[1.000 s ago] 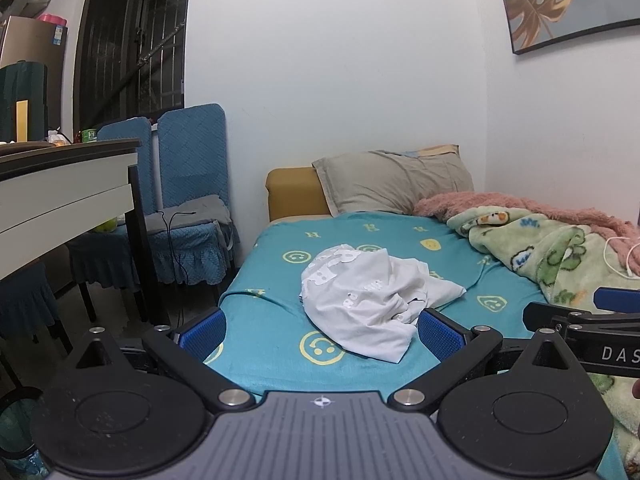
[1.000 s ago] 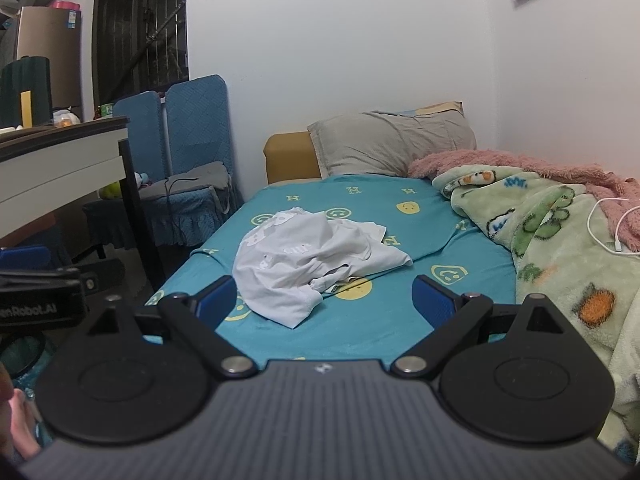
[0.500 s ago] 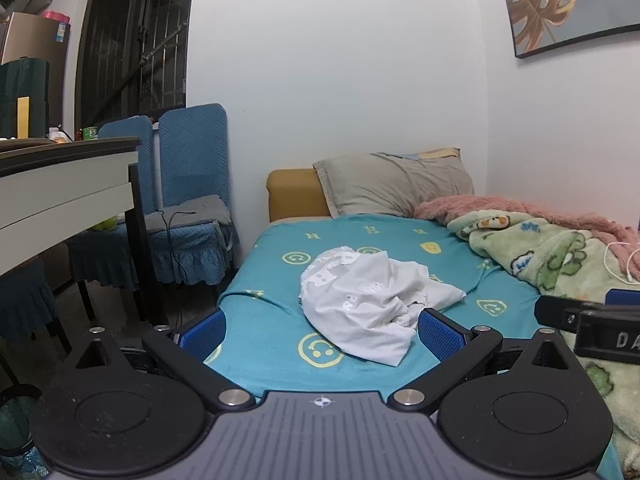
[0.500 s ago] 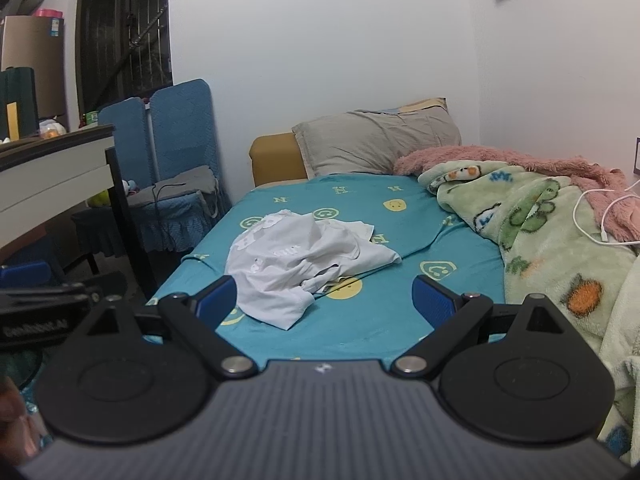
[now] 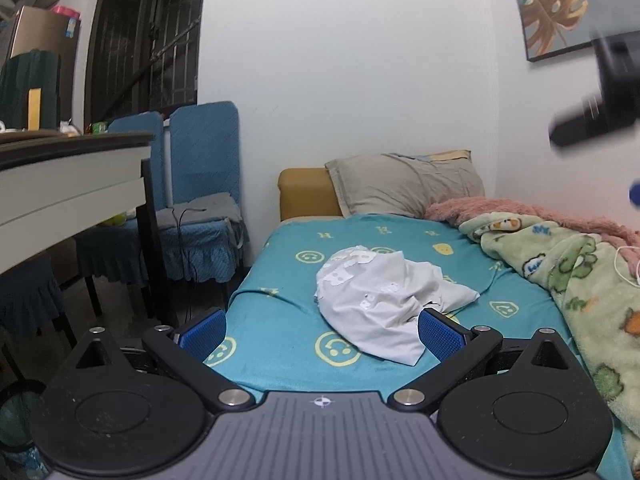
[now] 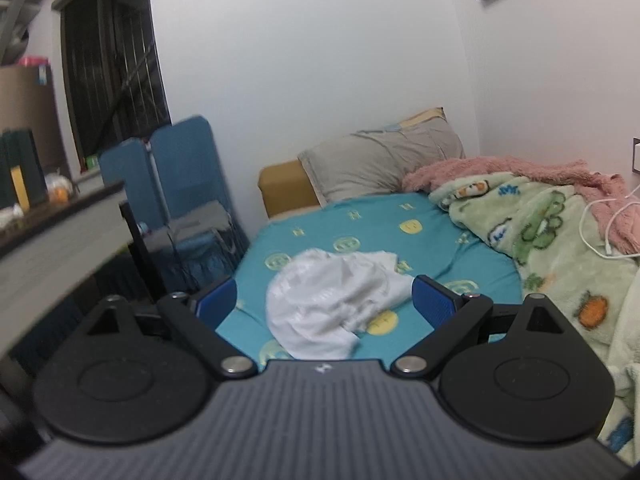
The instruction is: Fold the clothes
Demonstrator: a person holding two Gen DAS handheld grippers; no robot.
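A crumpled white garment (image 5: 380, 300) lies in a heap in the middle of the teal smiley-face bedsheet (image 5: 288, 312); it also shows in the right wrist view (image 6: 336, 304). My left gripper (image 5: 322, 334) is open and empty, held short of the bed's near edge, apart from the garment. My right gripper (image 6: 324, 304) is open and empty, raised and tilted above the bed; its blurred dark body shows high at the right of the left wrist view (image 5: 600, 96).
A grey pillow (image 5: 404, 184) lies at the head of the bed. A green cartoon blanket (image 5: 568, 272) and a pink blanket (image 6: 520, 172) with a white cable (image 6: 604, 228) lie along the right. A desk (image 5: 68, 184) and blue chairs (image 5: 200, 184) stand left.
The right gripper has risen sharply and tilted, leaving the left view's lower right for its upper right. The left gripper has barely moved. The garment has not moved.
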